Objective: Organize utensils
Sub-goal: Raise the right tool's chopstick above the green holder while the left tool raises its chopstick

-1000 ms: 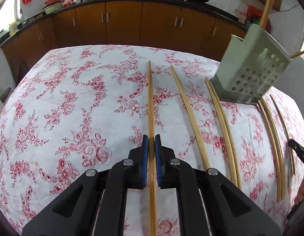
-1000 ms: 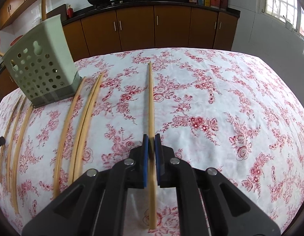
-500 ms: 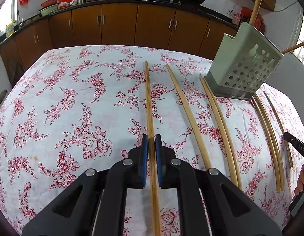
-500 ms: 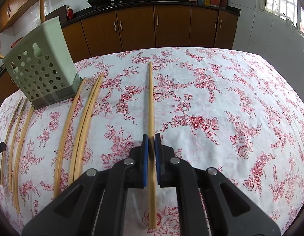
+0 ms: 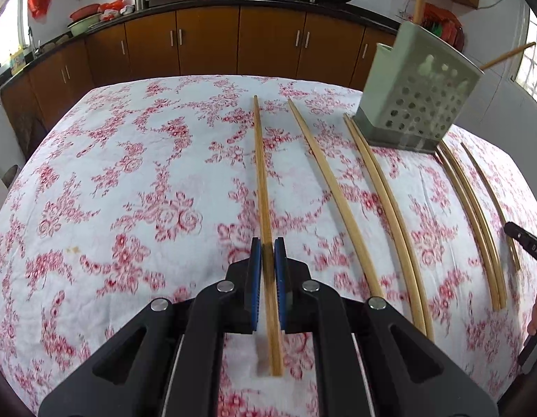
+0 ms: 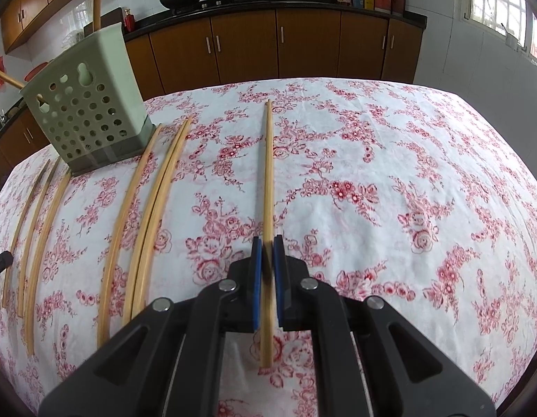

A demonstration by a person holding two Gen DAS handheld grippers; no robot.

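Left tool [image 5: 267, 250]: blue pads clamped on a chopstick [image 5: 263, 180], gripped toward its near end. The stick runs straight ahead from the pads; it looks slightly clear of the cloth [image 5: 129, 180], though I cannot tell for sure.

Right tool [image 6: 267, 248]: pads likewise closed tight on a second chopstick [image 6: 268, 173], also near its butt end, tip pointing at the far cabinets [image 6: 275, 45].

Holder [image 5: 416, 93]: pale green, perforated, stands on the surface between the two tools, right of my left stick. It leans in both views, which may be lens distortion. Two sticks already poke out of its top.

Loose chopsticks [image 5: 383, 201] lie flat on the cloth in rough parallel: one single and one pair between my left stick and the holder, three more past the holder's right side.
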